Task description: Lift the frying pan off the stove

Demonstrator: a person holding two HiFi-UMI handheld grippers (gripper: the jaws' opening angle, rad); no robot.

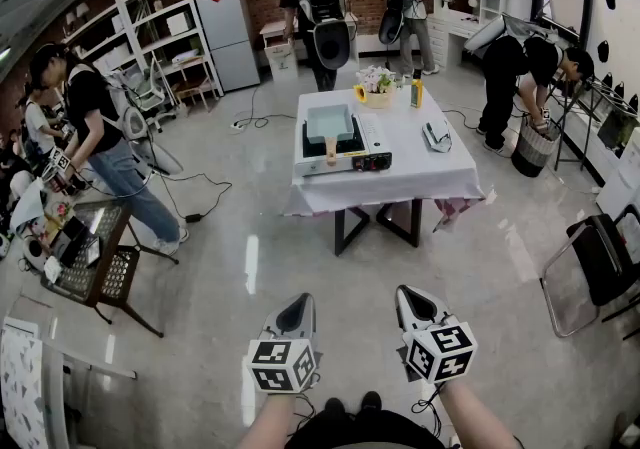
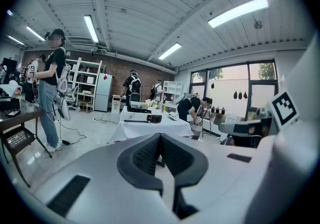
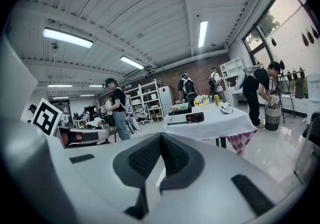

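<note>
**Pan well ahead, both my claws shut**

My left gripper [image 1: 297, 310] and right gripper [image 1: 410, 298] are closed on nothing, their ribbed dark pads pressed together. The frying pan [image 1: 330, 122] is square and pale blue with a light handle. It sits on the boxy white stove [image 1: 352, 159] on the cloth-draped table [image 1: 425, 175], well ahead of both.

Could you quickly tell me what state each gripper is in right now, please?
Left gripper: closed, holding nothing.
Right gripper: closed, holding nothing.
</note>
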